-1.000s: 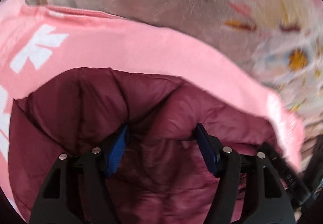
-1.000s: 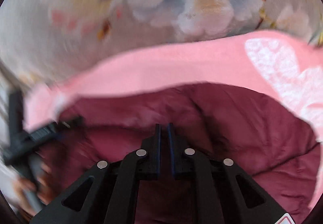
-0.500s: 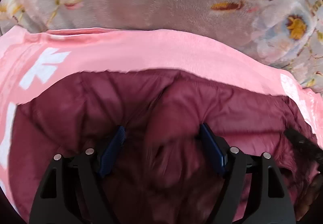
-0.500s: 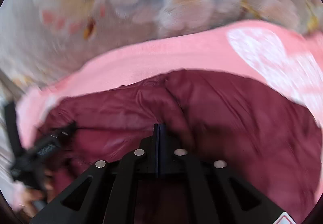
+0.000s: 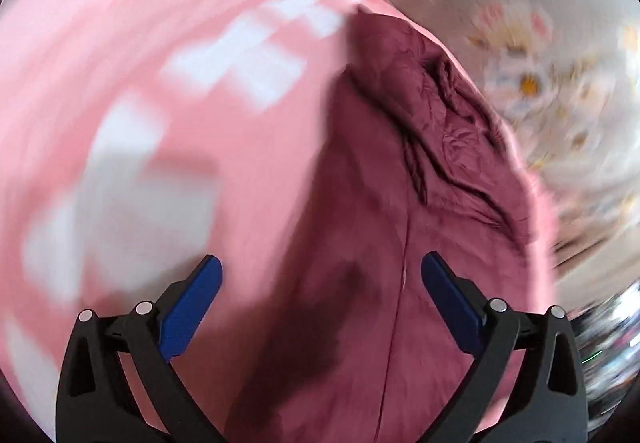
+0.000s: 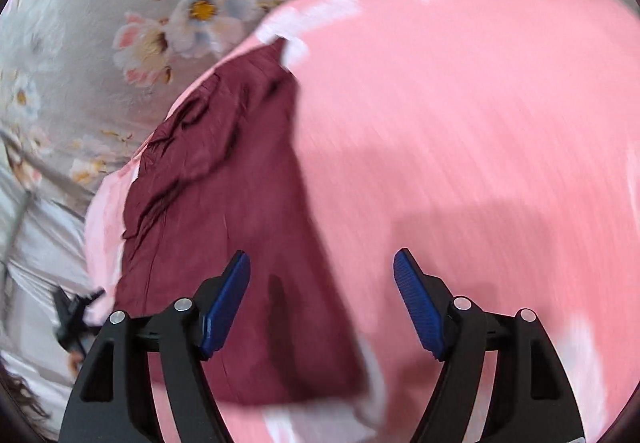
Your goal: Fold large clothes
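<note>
A dark maroon garment (image 5: 400,203) lies folded on a pink cloth with white print (image 5: 160,103), spread over a floral bedsheet. My left gripper (image 5: 320,299) is open and empty, hovering over the garment's left edge. In the right wrist view the maroon garment (image 6: 224,203) lies left of centre on the pink cloth (image 6: 460,123). My right gripper (image 6: 322,295) is open and empty above the garment's right edge. Both views are motion-blurred.
The grey floral bedsheet (image 6: 100,23) surrounds the pink cloth and also shows in the left wrist view (image 5: 540,83). My other gripper's black tip (image 6: 72,311) shows at the lower left of the right wrist view.
Both grippers let go of the maroon garment and pulled back above it. The right gripper went from shut to open. The garment now lies flat on the pink cloth.
</note>
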### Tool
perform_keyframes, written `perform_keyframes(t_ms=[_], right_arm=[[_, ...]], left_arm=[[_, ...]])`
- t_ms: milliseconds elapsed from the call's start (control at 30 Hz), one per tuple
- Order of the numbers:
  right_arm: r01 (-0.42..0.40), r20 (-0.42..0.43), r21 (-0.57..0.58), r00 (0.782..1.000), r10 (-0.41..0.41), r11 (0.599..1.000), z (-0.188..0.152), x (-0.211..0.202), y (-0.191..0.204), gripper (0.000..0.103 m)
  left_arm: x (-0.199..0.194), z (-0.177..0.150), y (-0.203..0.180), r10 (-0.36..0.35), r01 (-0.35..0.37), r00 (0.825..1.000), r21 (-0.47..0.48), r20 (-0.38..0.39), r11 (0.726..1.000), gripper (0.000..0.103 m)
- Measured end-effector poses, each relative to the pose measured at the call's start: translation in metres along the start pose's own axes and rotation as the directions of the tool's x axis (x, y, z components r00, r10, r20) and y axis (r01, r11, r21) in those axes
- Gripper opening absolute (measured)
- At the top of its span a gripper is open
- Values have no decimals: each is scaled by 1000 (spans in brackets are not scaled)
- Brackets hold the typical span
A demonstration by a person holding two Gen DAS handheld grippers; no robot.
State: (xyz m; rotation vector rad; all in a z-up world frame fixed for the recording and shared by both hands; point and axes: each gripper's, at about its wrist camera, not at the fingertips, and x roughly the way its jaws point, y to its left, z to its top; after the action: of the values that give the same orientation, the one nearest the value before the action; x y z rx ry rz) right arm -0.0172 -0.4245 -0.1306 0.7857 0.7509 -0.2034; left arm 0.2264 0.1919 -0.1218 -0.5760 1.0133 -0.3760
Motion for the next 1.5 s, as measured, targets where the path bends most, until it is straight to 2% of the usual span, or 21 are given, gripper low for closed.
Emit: perform_keyframes(t_ms=[133,200,267,300,333,367,400,500,600,700,833,900,933,1000,1067,1100,1167,1233,1300,1400,1500], right_arm=[[-46,2,-16,999,46,999,-14,8,16,73],[-70,-13,-32,997,70,997,-20,18,29,74],[-66,-13,-59,998,65,996,-22,22,41,74],[-71,-16,-68,997,70,995,-22,25,47,67],[-84,-32,-70,996,82,994,-24,23,49,42],[-91,-42,-65,995,89,994,-26,22,51,28],[-102,-38,-56,994,100,993,-27,18,52,18],[-177,-12,-54,984,177,983,-33,-13,54,9],[-231,23,-120,972,235,965,-47,-65,62,8],[-238,57,-190,966,253,952,-67,-112,72,7],[-267,134,-316,937,322,910,-98,-198,90,7],[-280,191,-373,910,369,884,-101,-240,104,7],[-284,215,-386,897,385,878,-98,-252,110,7],[-299,286,-399,858,428,867,-85,-274,120,7],[-325,328,-386,826,458,863,-70,-278,123,7],[-333,343,-375,817,464,865,-61,-274,125,7],[-299,367,-336,832,416,893,-38,-248,129,7],[-229,358,-253,881,311,940,-13,-199,127,7],[-169,329,-188,918,224,968,-2,-158,120,7],[-34,254,-112,965,62,993,19,-81,105,7],[12,211,-64,977,1,998,30,-34,90,7]], left_arm=[[-17,-24,-2,-56,57,998,-46,25,997,97],[-8,-33,-13,-102,102,995,-40,-3,994,97],[0,-39,-22,-37,37,999,-9,-4,999,93],[1,-43,-29,-2,1,1000,27,8,1000,83],[1,-45,-32,16,-16,1000,42,4,999,71],[1,-47,-35,20,-19,1000,48,-20,999,40],[-2,-49,-34,2,-1,999,31,-42,1000,26],[-30,-57,-31,-57,58,998,18,-32,998,16],[-75,-76,-38,-81,80,997,81,2,993,9],[-117,-98,-44,-124,121,992,113,14,986,8],[-181,-128,-52,-206,196,976,128,68,972,7],[-222,-137,-58,-259,240,956,140,139,961,7],[-244,-138,-65,-290,263,939,157,187,952,7],[-267,-132,-80,-318,274,915,195,250,942,7],[-276,-121,-94,-329,269,900,229,285,935,7],[-274,-112,-102,-314,247,901,239,299,939,8],[-255,-91,-115,-251,175,917,253,309,951,8],[-222,-68,-126,-144,63,941,261,305,963,8],[-164,-43,-134,-3,-69,963,258,269,964,9],[-81,-16,-130,149,-196,969,251,195,948,10],[-9,0,-109,239,-253,967,199,90,947,11]])
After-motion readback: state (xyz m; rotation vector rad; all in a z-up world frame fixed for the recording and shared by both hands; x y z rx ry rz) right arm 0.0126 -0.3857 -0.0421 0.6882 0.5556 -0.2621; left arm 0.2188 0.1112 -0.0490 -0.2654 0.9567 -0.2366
